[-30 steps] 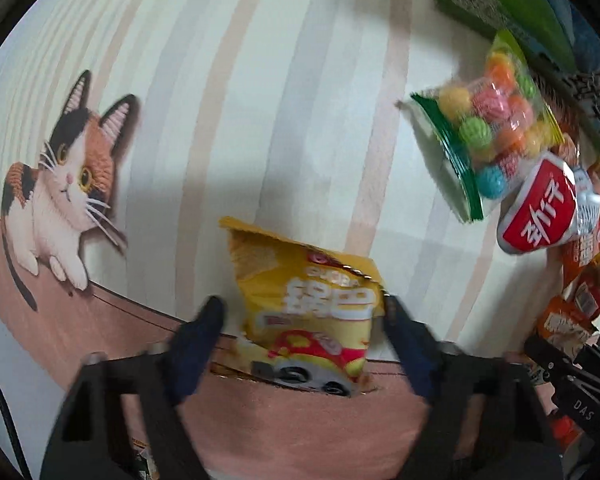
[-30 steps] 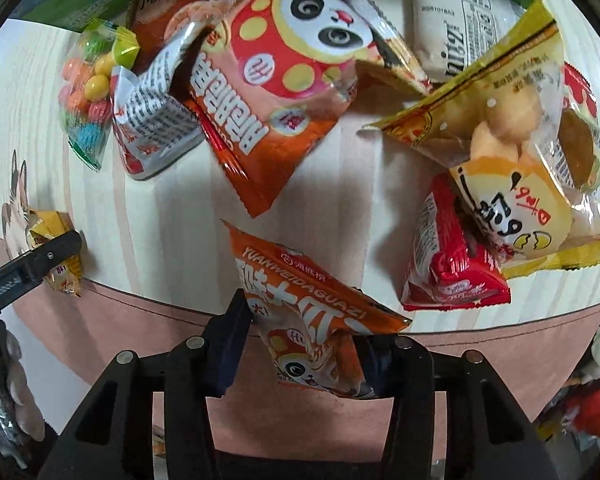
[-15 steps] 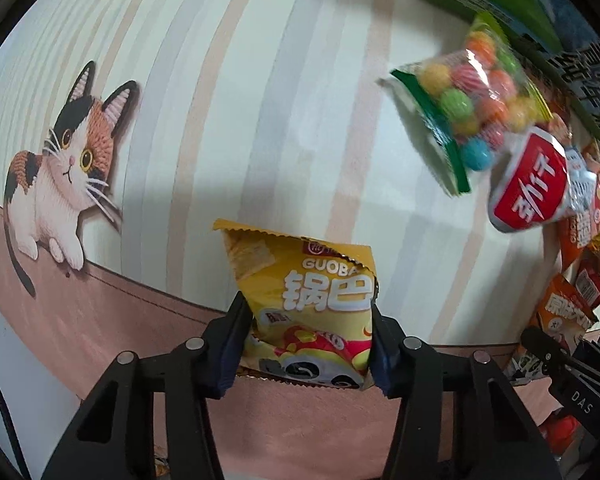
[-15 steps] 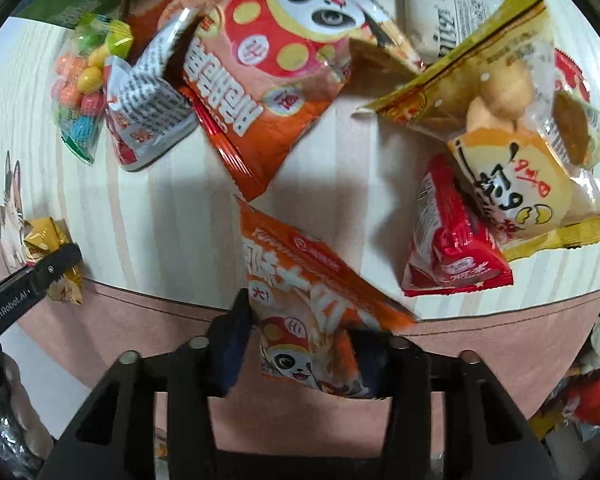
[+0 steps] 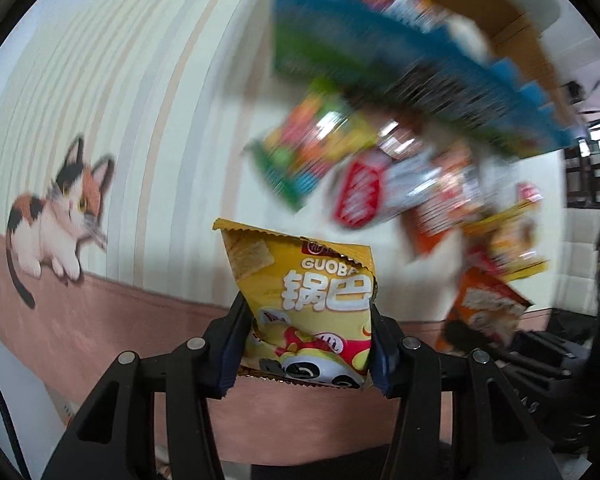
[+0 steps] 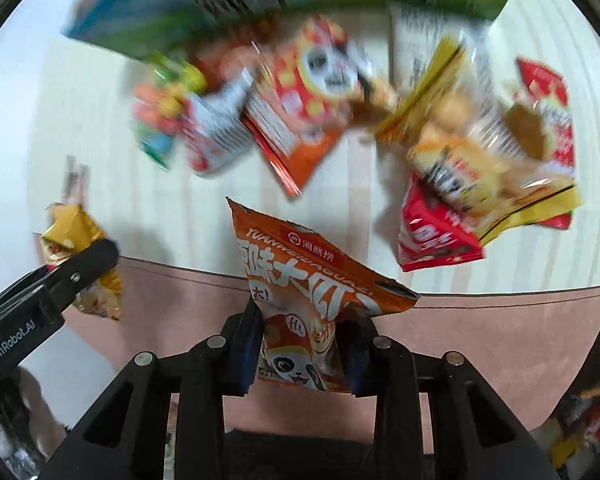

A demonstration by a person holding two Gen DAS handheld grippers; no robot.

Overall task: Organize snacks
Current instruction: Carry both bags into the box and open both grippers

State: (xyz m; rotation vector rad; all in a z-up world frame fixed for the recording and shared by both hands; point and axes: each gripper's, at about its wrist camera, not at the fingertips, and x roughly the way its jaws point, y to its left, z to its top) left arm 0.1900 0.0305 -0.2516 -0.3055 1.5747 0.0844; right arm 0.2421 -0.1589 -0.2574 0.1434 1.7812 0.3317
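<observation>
- The left gripper (image 5: 304,344) pinches the yellow snack bag (image 5: 300,304) above the striped mat (image 5: 148,128).
- The right gripper (image 6: 300,344), whose jaws have just been closing, pinches the orange snack bag (image 6: 304,300) above the mat's pink border.

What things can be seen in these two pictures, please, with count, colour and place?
GUOBA snack bag: one, yellow, clamped in the left hand-held gripper.
Sunflower-seed bag: one, orange, clamped in the right hand-held gripper.
Panda snack bag: one, orange-red, lying on the mat, blurred.
Candy ball bag: one, multicoloured, left of the pile.
Small red bag: one, right side of the mat.
Mat: one, striped cream with a cat picture.
Left hand-held gripper: black, shut on its bag.
Right hand-held gripper: black, shut on its bag.
</observation>
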